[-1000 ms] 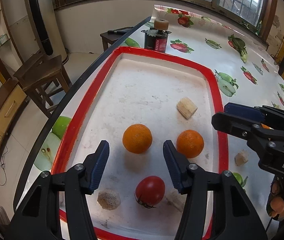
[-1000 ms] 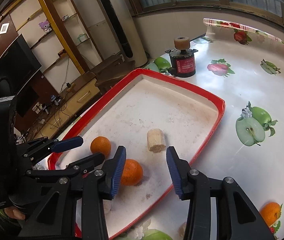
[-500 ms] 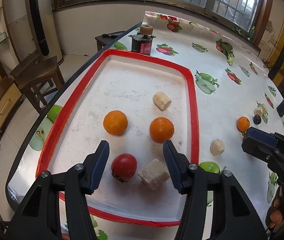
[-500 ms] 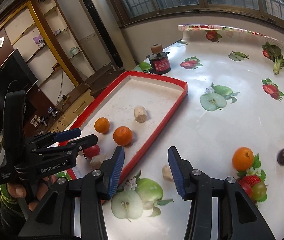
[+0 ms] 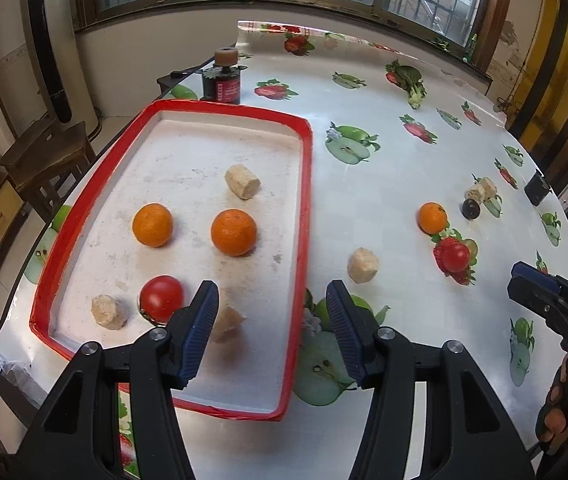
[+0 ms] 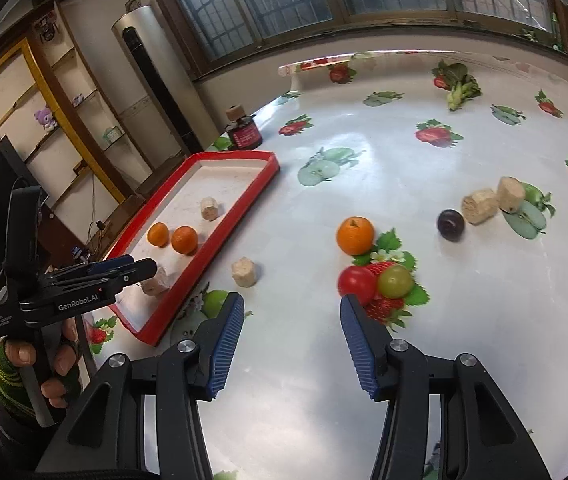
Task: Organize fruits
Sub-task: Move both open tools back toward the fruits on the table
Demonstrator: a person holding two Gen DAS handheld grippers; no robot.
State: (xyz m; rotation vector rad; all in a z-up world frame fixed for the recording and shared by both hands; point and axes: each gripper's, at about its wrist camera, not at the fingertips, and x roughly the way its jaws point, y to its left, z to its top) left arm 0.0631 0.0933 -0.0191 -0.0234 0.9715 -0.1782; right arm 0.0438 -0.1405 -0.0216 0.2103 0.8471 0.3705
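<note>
On tray (image 5: 306,184), two oranges (image 5: 233,232), tomato (image 5: 162,297)

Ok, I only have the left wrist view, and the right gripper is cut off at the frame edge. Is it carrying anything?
Observer: No. The right wrist view shows the right gripper with nothing between its jaws, which are opening.
Operator: What lies in front of it?
Observer: The loose tomato, just ahead of its right finger, with a green grape right beside it.
Operator: By the plum, one tan chunk or two?
Observer: Two. One tan chunk lies next to the plum and a second chunk lies beside the first.
</note>
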